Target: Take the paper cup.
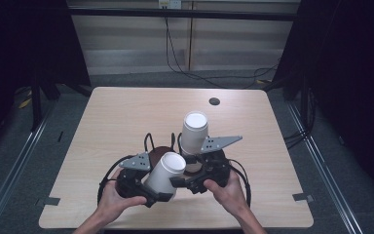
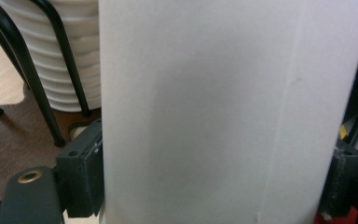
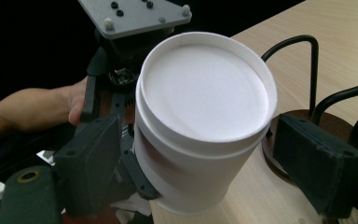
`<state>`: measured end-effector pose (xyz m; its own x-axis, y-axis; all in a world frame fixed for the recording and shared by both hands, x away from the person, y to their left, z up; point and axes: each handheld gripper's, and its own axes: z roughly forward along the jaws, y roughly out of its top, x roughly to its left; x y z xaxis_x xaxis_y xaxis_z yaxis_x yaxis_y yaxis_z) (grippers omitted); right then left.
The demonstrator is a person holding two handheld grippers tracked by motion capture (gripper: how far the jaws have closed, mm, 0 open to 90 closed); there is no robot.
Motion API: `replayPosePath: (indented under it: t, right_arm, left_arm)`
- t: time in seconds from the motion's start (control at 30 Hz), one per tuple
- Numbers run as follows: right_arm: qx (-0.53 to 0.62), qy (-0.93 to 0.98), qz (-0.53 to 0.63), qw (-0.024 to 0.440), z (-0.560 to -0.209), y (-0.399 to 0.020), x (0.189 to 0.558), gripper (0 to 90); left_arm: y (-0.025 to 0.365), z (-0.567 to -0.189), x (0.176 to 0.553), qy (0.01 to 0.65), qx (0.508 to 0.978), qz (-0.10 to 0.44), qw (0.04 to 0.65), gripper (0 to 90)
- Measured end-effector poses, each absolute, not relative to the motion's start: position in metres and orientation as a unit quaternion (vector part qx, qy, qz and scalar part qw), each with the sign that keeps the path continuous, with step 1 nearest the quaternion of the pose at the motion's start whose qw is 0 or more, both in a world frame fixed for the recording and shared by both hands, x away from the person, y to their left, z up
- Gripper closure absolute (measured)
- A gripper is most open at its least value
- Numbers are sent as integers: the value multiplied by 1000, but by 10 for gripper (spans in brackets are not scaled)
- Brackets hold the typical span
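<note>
The left gripper (image 1: 159, 194) is clamped on a white paper cup (image 1: 164, 173), its jaws pressing both sides of the cup wall, as the left gripper view confirms with the cup (image 2: 223, 112) between the two pads. The cup is held off the table (image 1: 126, 122) near its front edge, between the two hands. The right gripper (image 3: 200, 154) stands with jaws spread either side of the same cup (image 3: 200, 121); the far pad sits clear of the wall, and whether the near one touches cannot be told. In my judgement the step is separating nested cups: two rims show, one inside the other. Doing it well calls for the right gripper to close on one rim only, squarely and lightly so the wall is not crushed, then draw along the cup's axis. That long axis tilts, the closed base pointing up and away toward the cup stack (image 1: 195, 134) in its wire holder (image 1: 148, 141).
</note>
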<state>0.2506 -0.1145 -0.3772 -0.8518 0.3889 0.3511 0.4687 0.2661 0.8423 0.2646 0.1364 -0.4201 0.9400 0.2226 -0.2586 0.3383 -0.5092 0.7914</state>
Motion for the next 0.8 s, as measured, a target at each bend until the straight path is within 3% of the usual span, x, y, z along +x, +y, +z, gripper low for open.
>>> replayPosePath:
  t: [0.4,0.8]
  right_arm:
    - [-264,-819,-507,51,-381,-111,251,153]
    - [-268,-852,-448,31,-387,-110,253,166]
  left_arm:
    - [149,-409,272,165,886,-46,430,164]
    - [143,-402,266,148,910,-6,386,168]
